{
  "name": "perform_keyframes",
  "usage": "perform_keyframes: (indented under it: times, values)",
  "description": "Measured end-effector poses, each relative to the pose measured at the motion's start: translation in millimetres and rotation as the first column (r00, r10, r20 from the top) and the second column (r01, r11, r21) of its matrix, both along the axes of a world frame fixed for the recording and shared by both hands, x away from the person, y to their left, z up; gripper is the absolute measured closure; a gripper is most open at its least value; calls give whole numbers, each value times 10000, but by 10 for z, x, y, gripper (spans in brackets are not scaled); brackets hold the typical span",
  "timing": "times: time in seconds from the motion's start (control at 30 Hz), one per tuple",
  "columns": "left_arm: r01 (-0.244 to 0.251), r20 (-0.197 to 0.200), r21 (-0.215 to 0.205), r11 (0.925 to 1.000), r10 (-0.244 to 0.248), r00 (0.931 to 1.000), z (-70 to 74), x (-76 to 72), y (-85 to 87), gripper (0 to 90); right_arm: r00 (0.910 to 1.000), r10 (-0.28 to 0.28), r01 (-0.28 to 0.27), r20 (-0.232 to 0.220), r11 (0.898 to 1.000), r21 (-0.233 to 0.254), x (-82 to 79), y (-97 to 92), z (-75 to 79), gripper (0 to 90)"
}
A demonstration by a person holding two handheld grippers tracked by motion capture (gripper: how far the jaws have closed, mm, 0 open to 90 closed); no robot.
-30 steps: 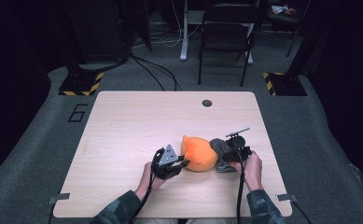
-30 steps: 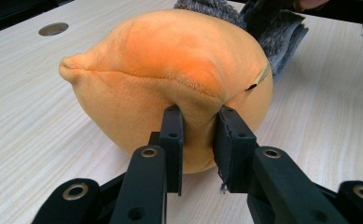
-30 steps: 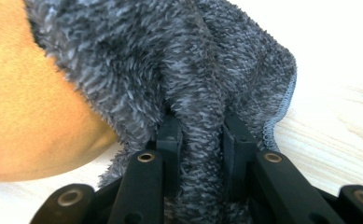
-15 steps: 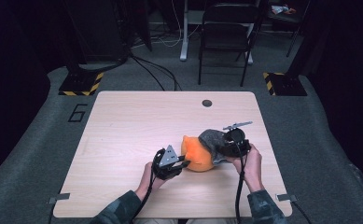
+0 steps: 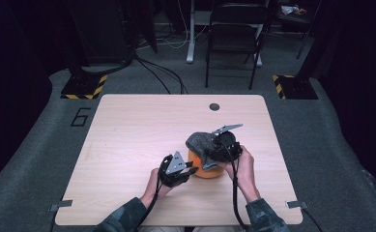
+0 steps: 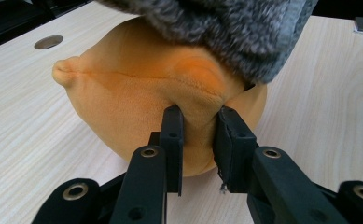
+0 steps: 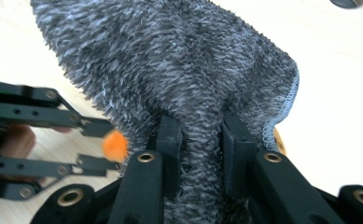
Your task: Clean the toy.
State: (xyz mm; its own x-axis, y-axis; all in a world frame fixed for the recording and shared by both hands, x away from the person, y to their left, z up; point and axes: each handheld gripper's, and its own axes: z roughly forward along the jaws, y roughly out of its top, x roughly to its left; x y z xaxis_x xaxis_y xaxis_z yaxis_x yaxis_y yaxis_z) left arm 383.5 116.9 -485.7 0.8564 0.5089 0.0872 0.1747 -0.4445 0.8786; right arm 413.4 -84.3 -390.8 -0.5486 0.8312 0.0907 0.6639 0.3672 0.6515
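1. The left gripper pinched the orange plush on the table.
2. The right gripper, clamped on the grey cloth, draped it over the plush.
3. Next, probably: lower, release.

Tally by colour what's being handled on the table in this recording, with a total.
Orange: 1, plush toy, pinched by the left claw
Grey: 1, fuzzy cloth, gripped by the right claw, draped over the toy
Total: 2
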Motion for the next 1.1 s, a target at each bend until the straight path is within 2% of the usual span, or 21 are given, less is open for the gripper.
perform_keyframes:
  times: [0.1,0.23,0.4,0.53,0.8,1.1]
  values:
    - [-40,46,-16,10000,40,10000,-4,-2,-6,739,9999,101,-101,-28,9999,61,3,59,-34,721]
    - [30,-56,47,10000,-30,10000,-11,6,2,740,9999,149,-149,-36,9997,-185,15,109,-116,723]
    - [0,-146,-5,10000,0,9999,-17,12,4,740,9999,110,-107,50,9988,-484,4,104,-139,722]
    - [25,-148,12,10000,-25,9999,-15,14,9,740,9998,173,-174,-17,9984,-541,8,52,-147,721]
    - [23,-197,7,10000,-23,9998,-15,16,14,739,9996,-217,206,-175,9980,-605,4,-126,-197,720]
    - [16,-197,16,10000,-15,9998,-14,16,15,739,9934,-842,807,-778,9956,-480,51,-400,-330,718]
